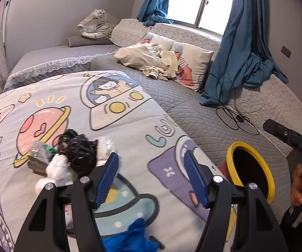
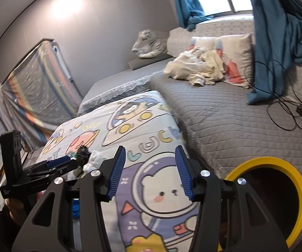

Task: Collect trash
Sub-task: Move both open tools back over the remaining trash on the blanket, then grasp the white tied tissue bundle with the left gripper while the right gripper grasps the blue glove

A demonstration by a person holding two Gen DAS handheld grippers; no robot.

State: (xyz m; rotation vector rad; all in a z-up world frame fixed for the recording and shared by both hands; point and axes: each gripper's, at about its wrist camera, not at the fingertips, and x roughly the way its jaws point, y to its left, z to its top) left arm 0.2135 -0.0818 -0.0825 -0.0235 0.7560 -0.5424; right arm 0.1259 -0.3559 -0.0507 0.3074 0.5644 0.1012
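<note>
Bedroom, bed point(image 1: 203, 113) under cartoon quilt point(image 1: 129, 126). Trash point(image 1: 73, 157) heaped left on quilt, no clear long axis. Bin point(image 1: 253, 168) on its side at right, mouth facing camera. Left gripper point(image 1: 151, 174) and right gripper point(image 2: 148, 172) both parted, empty.

My R gripper point(image 2: 148, 169) hangs over the cartoon blanket point(image 2: 146, 121), jaws apart w/ nothing btwn them. Yellow-rimmed bin point(image 2: 298, 180) lies at lower right on the grey quilt point(image 2: 224, 115). L gripper point(image 2: 66, 159) points at the trash pile point(image 2: 87, 157), far left.
</note>
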